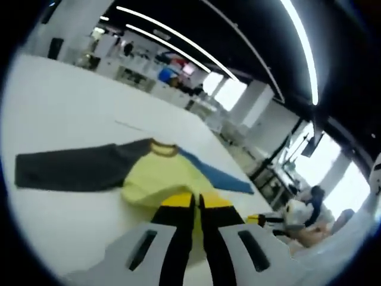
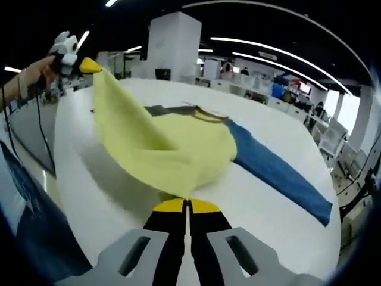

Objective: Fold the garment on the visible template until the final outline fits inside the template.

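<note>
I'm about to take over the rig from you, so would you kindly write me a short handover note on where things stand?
Left gripper: shut on the yellow hem.
Right gripper: shut on the hem too, lifting it.
Garment: yellow body raised off the white table; blue sleeve and dark sleeve lie flat, spread out.
Done: hem picked up at both corners.
Left: bring the hem over towards the collar, fold in the sleeves. I cannot make out the template.

Ahead of the right gripper's jaws, beyond the white table point(image 2: 268, 196), a white square pillar point(image 2: 172, 44) rises under long ceiling light strips point(image 2: 268, 50). Past the table's far edge, desks hold clutter too small to tell apart. Ahead and to the right of the left gripper's jaws sits a seated person point(image 1: 306, 208), blurred, near bright windows point(image 1: 229, 92).
</note>
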{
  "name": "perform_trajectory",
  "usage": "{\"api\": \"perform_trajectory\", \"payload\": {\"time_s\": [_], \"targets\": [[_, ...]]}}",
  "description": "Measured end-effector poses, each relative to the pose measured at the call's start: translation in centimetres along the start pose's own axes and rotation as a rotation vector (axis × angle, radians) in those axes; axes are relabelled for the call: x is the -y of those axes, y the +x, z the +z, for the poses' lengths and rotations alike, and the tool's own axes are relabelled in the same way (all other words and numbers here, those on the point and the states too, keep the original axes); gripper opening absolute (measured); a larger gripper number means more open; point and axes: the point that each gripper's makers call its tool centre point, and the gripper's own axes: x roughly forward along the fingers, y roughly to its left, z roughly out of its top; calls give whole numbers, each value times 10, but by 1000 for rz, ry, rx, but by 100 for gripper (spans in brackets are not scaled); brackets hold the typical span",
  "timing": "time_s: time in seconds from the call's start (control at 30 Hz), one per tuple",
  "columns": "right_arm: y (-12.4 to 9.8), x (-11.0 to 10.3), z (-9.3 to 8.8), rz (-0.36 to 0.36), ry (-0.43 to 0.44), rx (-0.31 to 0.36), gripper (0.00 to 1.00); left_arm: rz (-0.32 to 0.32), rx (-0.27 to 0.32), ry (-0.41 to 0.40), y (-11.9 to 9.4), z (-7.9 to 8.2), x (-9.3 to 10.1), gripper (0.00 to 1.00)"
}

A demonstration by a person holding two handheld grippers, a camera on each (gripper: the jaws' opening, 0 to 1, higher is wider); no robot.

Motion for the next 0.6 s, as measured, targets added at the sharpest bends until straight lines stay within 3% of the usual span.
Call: {"api": "perform_trajectory", "payload": {"time_s": [0.13,0.3,0.4,0.53,0.6], "targets": [[-8,15,18,-27,-49,18,2,43,-45,65,-1,-3,-4,0],[-17,30,41,-39,-177,28,1,52,-83,126,-4,-2,-1,0],[-24,38,57,-32,-247,40,1,84,-130,208,-7,0,-2,0],[-36,50,85,-46,-323,76,1,84,-131,283,-11,15,10,0],[-42,58,104,-52,-402,87,1,84,-130,323,-11,25,13,0]]}}
